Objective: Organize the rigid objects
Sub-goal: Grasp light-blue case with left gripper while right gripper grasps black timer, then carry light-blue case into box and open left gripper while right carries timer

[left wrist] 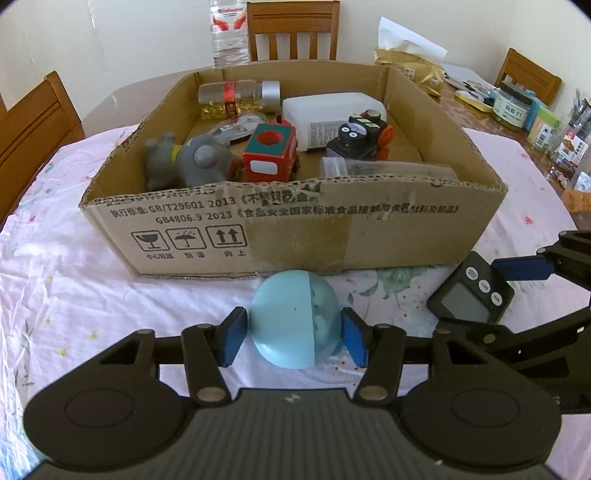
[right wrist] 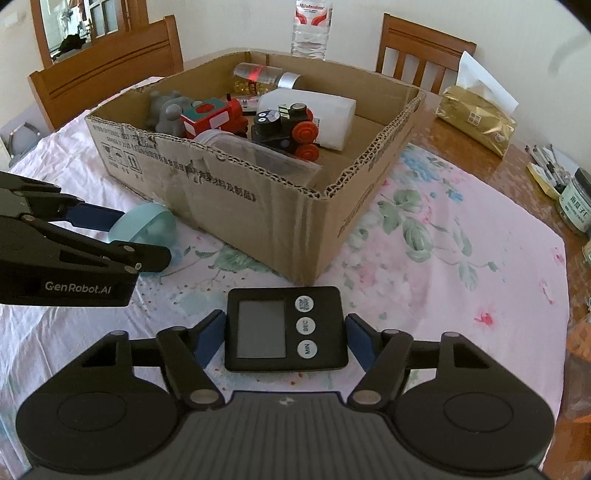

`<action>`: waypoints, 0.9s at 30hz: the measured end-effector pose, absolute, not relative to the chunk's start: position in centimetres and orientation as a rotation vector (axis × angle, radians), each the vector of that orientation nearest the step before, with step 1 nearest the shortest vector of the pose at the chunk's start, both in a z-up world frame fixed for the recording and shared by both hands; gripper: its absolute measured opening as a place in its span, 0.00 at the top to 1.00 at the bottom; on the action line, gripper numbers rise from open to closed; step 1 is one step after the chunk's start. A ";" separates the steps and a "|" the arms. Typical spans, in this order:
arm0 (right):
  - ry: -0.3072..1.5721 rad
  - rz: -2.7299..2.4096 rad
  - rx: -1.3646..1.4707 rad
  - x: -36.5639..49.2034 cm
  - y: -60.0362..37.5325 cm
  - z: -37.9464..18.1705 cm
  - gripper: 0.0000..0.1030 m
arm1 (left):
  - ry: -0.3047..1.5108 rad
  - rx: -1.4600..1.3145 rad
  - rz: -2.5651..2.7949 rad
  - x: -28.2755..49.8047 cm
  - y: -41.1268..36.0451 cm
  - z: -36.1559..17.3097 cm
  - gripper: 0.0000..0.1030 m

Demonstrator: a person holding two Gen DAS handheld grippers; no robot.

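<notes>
A light blue ball (left wrist: pixel 288 317) lies on the flowered tablecloth just before the cardboard box (left wrist: pixel 295 236). My left gripper (left wrist: pixel 294 339) has its blue pads (left wrist: pixel 234 339) against both sides of the ball, shut on it. To the right, a black digital timer (right wrist: pixel 284 328) lies flat on the cloth with its screen up. My right gripper (right wrist: pixel 285 339) holds the timer's left and right edges between its pads (right wrist: pixel 360 341). In the right wrist view the ball (right wrist: pixel 147 221) shows at the left, by the box's near corner.
The box holds a grey elephant toy (left wrist: pixel 184 162), a red train block (left wrist: pixel 271 155), a black toy engine (left wrist: pixel 362 136), a white container (left wrist: pixel 332 110) and a pill bottle (left wrist: pixel 236 92). Wooden chairs (left wrist: pixel 291 29) ring the table. Jars (left wrist: pixel 513 107) and a gold tissue pack (right wrist: pixel 476 118) crowd the right.
</notes>
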State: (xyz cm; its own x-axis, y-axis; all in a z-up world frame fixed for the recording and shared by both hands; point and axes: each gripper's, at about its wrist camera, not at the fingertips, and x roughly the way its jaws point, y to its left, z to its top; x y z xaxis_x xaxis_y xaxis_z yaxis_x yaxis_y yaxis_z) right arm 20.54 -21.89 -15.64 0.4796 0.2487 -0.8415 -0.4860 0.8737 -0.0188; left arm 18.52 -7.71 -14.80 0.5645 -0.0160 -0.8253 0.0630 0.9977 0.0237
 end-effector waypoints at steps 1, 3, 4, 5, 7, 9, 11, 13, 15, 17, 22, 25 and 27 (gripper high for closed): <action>0.974 0.454 -0.268 20.6 -22.0 -15.7 0.25 | 0.972 0.049 -0.041 18.6 -7.7 -14.8 0.41; 0.976 0.456 -0.268 20.6 -22.0 -15.6 0.25 | 0.973 0.045 -0.032 18.7 -7.7 -14.8 0.40; 0.978 0.455 -0.269 20.6 -21.9 -15.6 0.25 | 0.973 0.044 -0.030 18.7 -7.7 -14.8 0.40; 0.980 0.455 -0.269 20.6 -21.9 -15.6 0.25 | 0.972 0.045 -0.030 18.7 -7.7 -14.8 0.40; 0.985 0.458 -0.265 20.7 -21.9 -15.6 0.28 | 0.974 0.042 -0.038 18.7 -7.7 -14.8 0.45; 0.990 0.453 -0.268 20.7 -21.8 -15.5 0.28 | 0.977 0.036 -0.057 18.8 -7.7 -14.7 0.49; 0.994 0.451 -0.267 20.7 -21.8 -15.5 0.28 | 0.978 0.055 -0.068 18.8 -7.8 -14.7 0.49; 1.000 0.451 -0.266 20.6 -21.8 -15.4 0.28 | 0.984 0.067 -0.081 18.8 -7.8 -14.6 0.50; 1.010 0.453 -0.262 20.4 -21.9 -15.3 0.28 | 0.994 0.076 -0.100 18.8 -7.6 -14.5 0.50; 1.018 0.455 -0.262 20.2 -22.1 -15.1 0.28 | 1.003 0.091 -0.119 18.7 -7.4 -14.4 0.50; 1.029 0.456 -0.265 19.9 -22.5 -14.4 0.28 | 1.016 0.145 -0.176 18.1 -6.6 -13.7 0.50; 1.034 0.461 -0.247 19.8 -22.9 -13.5 0.28 | 1.020 0.174 -0.215 17.7 -6.1 -13.0 0.50; 1.032 0.466 -0.239 19.8 -23.1 -12.7 0.28 | 1.020 0.194 -0.243 17.5 -5.8 -12.3 0.50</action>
State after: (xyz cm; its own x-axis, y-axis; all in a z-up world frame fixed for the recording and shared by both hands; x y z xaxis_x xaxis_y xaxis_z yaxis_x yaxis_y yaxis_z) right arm 19.77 -23.11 -12.66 0.4275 0.2584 -0.8663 -0.4789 0.8775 0.0255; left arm 17.53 -5.82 -12.29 0.5003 -0.1099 -0.8588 0.2898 0.9560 0.0465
